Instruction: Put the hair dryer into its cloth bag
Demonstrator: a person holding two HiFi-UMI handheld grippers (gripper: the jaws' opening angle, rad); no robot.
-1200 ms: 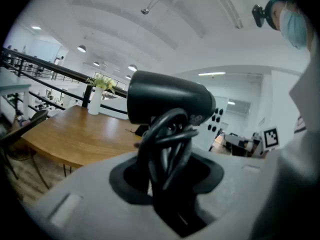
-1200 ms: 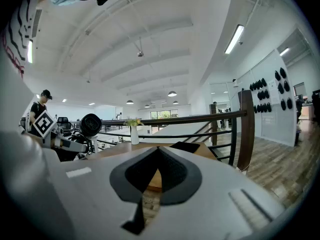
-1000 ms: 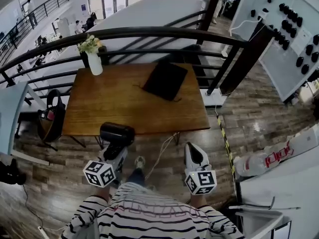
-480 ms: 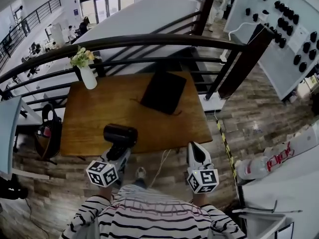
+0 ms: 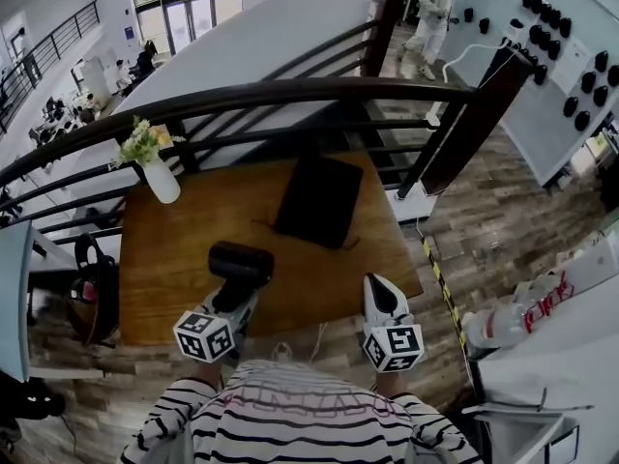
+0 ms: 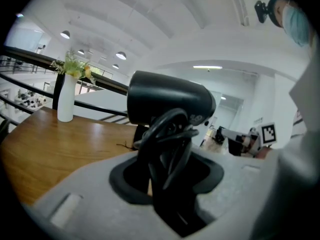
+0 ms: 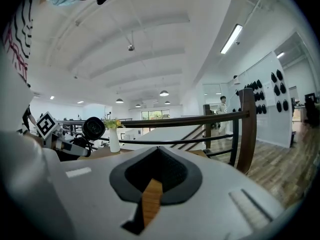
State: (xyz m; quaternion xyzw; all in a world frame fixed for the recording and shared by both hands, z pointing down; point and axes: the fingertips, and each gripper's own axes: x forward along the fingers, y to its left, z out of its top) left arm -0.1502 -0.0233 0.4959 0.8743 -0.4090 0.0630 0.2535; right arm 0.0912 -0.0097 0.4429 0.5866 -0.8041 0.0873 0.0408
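Note:
The black hair dryer (image 5: 240, 262) is held by its handle, with its cord looped around it, in my left gripper (image 5: 232, 295), and its barrel hangs over the near edge of the wooden table (image 5: 184, 249). In the left gripper view the hair dryer (image 6: 170, 101) stands upright between the jaws of the left gripper (image 6: 167, 179). A black cloth bag (image 5: 319, 199) lies flat at the table's far right. At the table's near right edge my right gripper (image 5: 379, 286) is shut and empty. The right gripper view shows that right gripper (image 7: 156, 156) with its jaws together and the hair dryer (image 7: 93, 128) off to the left.
A white vase with flowers (image 5: 160, 177) stands at the table's far left corner. A black railing (image 5: 290, 90) runs behind the table. A dark backpack (image 5: 97, 293) sits left of the table. White bags (image 5: 513, 317) and a counter are at the right. A person (image 5: 430, 13) walks far off.
Both grippers and the head view have moved forward towards the table. The hair dryer, earlier over the floor in front of the table, is now over its near edge.

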